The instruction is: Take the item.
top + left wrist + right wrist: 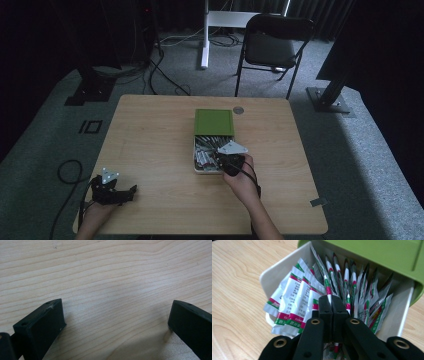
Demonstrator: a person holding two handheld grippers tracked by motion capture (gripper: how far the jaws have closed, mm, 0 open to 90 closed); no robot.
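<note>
Black right tongs [332, 302] are pressing together on one sachet [328, 293], pinching its top edge in the middle of the packed row. In the high view the right tongs [226, 161] are sitting at about 4 o'clock from the tabletop's [150, 150] centre, dipping into the near end of the white box [196, 150], whose green lid [214, 122] is lying pushed back toward 12 o'clock, covering the far half. The pinched sachet is standing upright among its neighbours [294, 300] – red, green and white packets leaning every way.

Left tongs [131, 192] are resting at roughly 8 o'clock near the front edge, their jaws standing spread over bare wood with nothing between them [112, 315].

To do this step well, I would judge that the pull should be going straight up along the sachet's length, slowly, so the tight neighbours are not riding out with it. The grip looks narrow – only the thin seam is caught – so a twist or sideways tug could be tearing it free or tipping the light box. If the box starts lifting, the idle left tongs could be coming over to steady its rim at 9 o'clock.
</note>
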